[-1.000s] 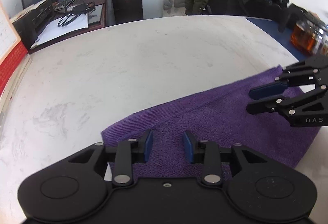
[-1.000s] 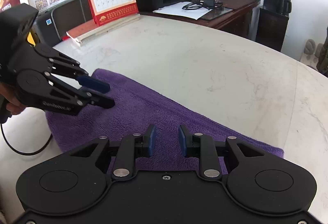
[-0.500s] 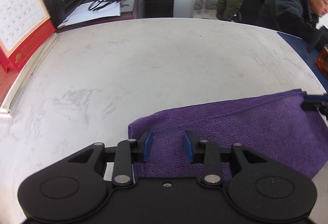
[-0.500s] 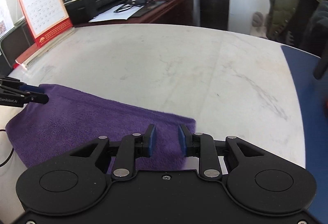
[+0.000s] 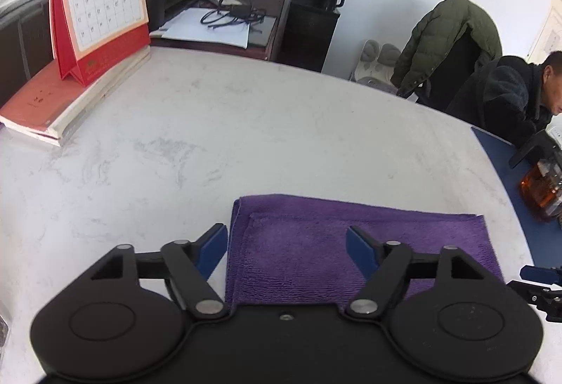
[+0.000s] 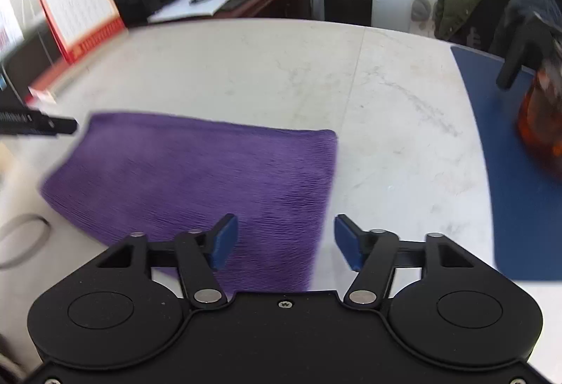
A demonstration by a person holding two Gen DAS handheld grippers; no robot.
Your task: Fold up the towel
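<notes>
A purple towel (image 5: 351,236) lies folded flat on the white marble table (image 5: 217,138). My left gripper (image 5: 286,243) is open and empty, over the towel's left end. In the right wrist view the towel (image 6: 196,173) lies ahead and to the left. My right gripper (image 6: 285,240) is open and empty, over the towel's right edge. The tip of the right gripper shows at the right edge of the left wrist view (image 5: 537,273). The tip of the left gripper shows at the left edge of the right wrist view (image 6: 38,125).
A red desk calendar (image 5: 98,4) stands on a book (image 5: 63,99) at the table's far left. A blue mat (image 6: 513,152) with a glass pot of amber liquid (image 6: 541,124) lies at the right. A seated man (image 5: 509,99) is beyond it.
Both grippers have opened from a narrow gap to wide. Both have drawn apart toward the towel's two ends. The towel now lies flat and folded.
</notes>
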